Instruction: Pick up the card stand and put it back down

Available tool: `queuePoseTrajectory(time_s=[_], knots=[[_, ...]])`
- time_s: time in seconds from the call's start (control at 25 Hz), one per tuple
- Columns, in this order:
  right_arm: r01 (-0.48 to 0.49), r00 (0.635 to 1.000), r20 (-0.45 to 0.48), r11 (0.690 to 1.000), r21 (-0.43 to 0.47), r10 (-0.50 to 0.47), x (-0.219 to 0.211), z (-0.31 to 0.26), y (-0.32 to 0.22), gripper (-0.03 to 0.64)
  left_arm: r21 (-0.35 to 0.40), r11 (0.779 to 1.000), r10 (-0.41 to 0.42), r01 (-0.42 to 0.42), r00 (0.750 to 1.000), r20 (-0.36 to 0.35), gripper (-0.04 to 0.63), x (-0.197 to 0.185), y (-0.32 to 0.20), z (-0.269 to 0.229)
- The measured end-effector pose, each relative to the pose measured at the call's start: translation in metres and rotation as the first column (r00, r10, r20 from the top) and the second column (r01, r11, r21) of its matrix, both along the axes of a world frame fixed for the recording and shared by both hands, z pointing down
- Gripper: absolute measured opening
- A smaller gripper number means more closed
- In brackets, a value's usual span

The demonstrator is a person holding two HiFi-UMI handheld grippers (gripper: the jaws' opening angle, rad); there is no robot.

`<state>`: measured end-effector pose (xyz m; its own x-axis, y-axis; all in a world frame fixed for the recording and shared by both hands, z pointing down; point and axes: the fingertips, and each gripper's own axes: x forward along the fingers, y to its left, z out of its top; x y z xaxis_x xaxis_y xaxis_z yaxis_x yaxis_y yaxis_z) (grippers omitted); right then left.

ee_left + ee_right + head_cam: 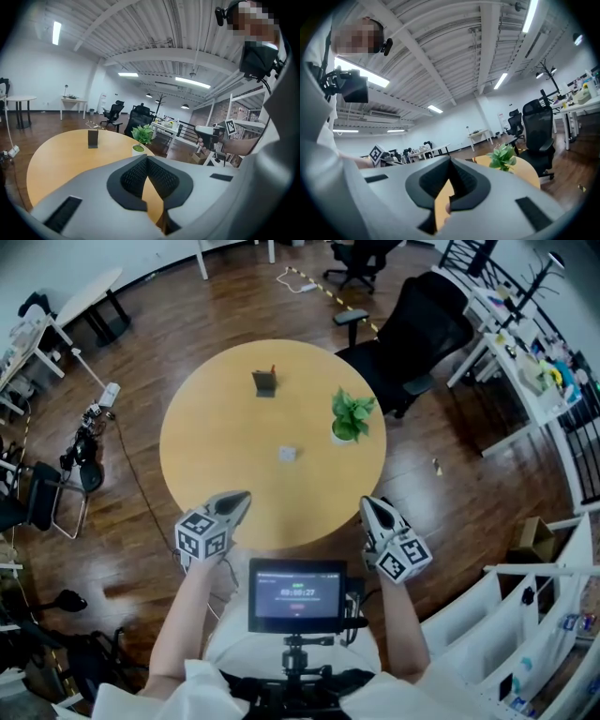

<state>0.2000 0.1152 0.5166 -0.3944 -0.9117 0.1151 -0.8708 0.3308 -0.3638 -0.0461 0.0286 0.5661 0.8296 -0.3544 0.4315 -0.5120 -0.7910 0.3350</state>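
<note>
Small pale object (287,454) on table (216,460): too small to identify. Card stand (265,382): face too small to read. Office chair (361,261): cut off by upper edge. Plant (503,157): pot hidden behind right gripper (451,174).

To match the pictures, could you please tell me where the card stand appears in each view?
Head view: card stand upper centre, left of the potted plant.
Left gripper view: card stand left of centre.
Right gripper view: not in it.
Shared landmark: potted plant, in all three.
</note>
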Motion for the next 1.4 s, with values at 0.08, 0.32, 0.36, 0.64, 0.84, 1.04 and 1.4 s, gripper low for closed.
queuePoseTrajectory(time_s=[0.08,0.32,0.36,0.64,0.84,1.04,1.4], knots=[[0.019,1.000,0.008,1.000,-0.001,-0.019,0.003,-0.001,0.007,0.002,-0.004,1.000,-0.013,0.013,1.000,0.001,0.000,0.005,0.009,-0.001],[0.089,0.996,0.009,0.996,0.005,-0.089,0.013,-0.010,0.030,0.000,-0.030,0.998,-0.059,0.058,0.998,-0.032,0.000,0.023,0.038,-0.003],[0.097,0.995,0.009,0.995,0.004,-0.097,0.016,-0.010,0.035,0.000,-0.034,0.998,-0.062,0.061,0.998,-0.031,0.000,0.027,0.045,-0.002],[0.139,0.990,0.002,0.990,-0.006,-0.139,0.036,-0.003,0.066,0.000,-0.106,0.993,-0.065,0.056,0.995,-0.078,0.000,0.048,0.095,0.002],[0.148,0.989,0.023,0.989,0.004,-0.148,0.038,-0.009,0.084,0.000,-0.104,0.994,-0.034,0.015,0.983,-0.178,0.000,0.057,0.116,-0.006],[0.119,0.989,0.083,0.992,0.049,-0.123,0.039,-0.020,0.097,0.000,-0.084,0.996,-0.023,0.003,0.971,-0.236,0.000,0.060,0.118,-0.025],[0.124,0.975,0.162,0.980,0.157,-0.149,-0.004,-0.061,0.105,0.000,-0.028,0.999,0.016,-0.028,0.933,-0.359,0.000,0.033,0.120,-0.058]])
